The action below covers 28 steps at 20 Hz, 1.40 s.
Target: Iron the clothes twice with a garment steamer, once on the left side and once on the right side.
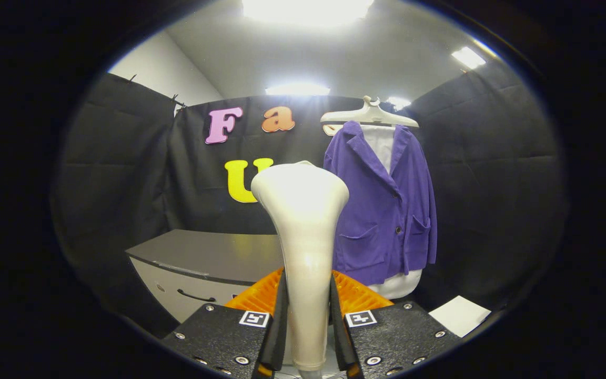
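A cream garment steamer stands upright between my fingers, its flared head pointing up. My gripper is shut on the steamer's handle, with both fingers pressing its sides. Beyond the steamer and a little to its right, a purple jacket hangs over a white garment on a pale hanger against the black booth wall. The steamer head sits well short of the jacket and overlaps its left edge in the view.
A grey cabinet with a drawer handle stands low to the left of the steamer. A white sheet lies low to the right, below the jacket. Bright ceiling lights shine overhead.
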Motion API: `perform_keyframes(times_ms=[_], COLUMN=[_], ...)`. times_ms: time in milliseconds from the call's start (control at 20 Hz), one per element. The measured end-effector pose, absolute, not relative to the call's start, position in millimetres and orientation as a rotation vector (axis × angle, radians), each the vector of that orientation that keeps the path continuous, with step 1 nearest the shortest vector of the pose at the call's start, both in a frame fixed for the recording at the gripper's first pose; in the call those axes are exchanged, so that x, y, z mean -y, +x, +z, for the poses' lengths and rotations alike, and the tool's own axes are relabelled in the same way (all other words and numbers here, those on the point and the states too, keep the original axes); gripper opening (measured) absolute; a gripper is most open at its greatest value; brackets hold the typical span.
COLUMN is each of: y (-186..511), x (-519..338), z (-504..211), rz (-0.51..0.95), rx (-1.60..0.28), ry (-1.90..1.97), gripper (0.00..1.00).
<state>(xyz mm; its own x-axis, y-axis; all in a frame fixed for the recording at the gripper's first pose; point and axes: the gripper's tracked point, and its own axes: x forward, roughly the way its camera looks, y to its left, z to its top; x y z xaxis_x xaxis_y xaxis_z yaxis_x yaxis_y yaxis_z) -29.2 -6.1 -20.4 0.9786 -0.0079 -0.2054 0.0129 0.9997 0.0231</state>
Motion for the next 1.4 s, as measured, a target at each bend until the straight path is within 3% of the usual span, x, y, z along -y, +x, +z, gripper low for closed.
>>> perform_keyframes(times_ms=[550,1400], y=[-47,103], x=[8,74], z=[13,117], rz=[-0.016,-0.239], rx=[-0.124,0.052], ry=[-0.008,-0.045], gripper=[0.38,0.38])
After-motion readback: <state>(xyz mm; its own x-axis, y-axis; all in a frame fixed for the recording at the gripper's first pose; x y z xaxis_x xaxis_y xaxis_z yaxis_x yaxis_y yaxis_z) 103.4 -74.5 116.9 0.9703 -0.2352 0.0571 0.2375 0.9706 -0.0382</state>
